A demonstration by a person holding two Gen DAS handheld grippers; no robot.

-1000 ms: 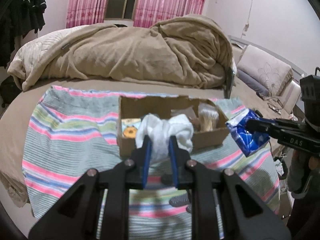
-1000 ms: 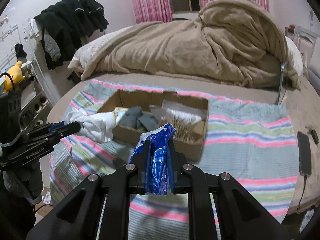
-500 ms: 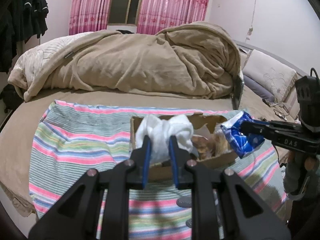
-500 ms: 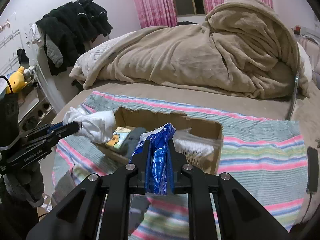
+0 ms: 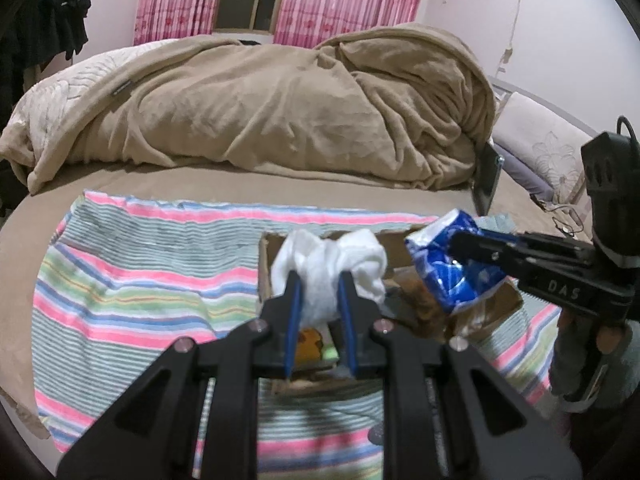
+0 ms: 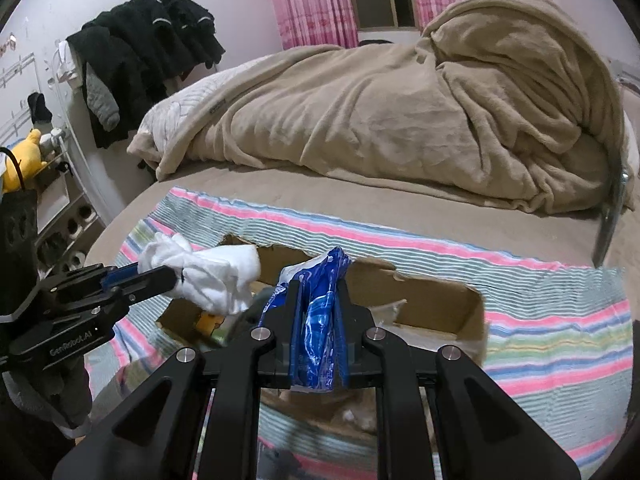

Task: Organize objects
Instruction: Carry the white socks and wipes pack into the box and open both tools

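Note:
My left gripper (image 5: 319, 280) is shut on a bunched white cloth (image 5: 320, 264) and holds it above the left part of an open cardboard box (image 5: 266, 268). My right gripper (image 6: 318, 288) is shut on a crumpled blue and white packet (image 6: 320, 312) above the same box (image 6: 452, 304). In the left wrist view the packet (image 5: 452, 264) hangs over the box's right part. In the right wrist view the white cloth (image 6: 212, 276) sits over the box's left end. The box holds a yellow-printed item (image 5: 308, 340) and other things mostly hidden.
The box stands on a striped pink, green and blue towel (image 5: 132, 288) spread on a bed. A heaped beige blanket (image 5: 280, 112) lies behind it. Dark clothes (image 6: 140, 52) hang on the left wall, above a shelf rack with a yellow plush toy (image 6: 20, 160).
Both grippers have moved forward and over the box with their loads. The cloth and the packet now hang above the box's opening, closer together.

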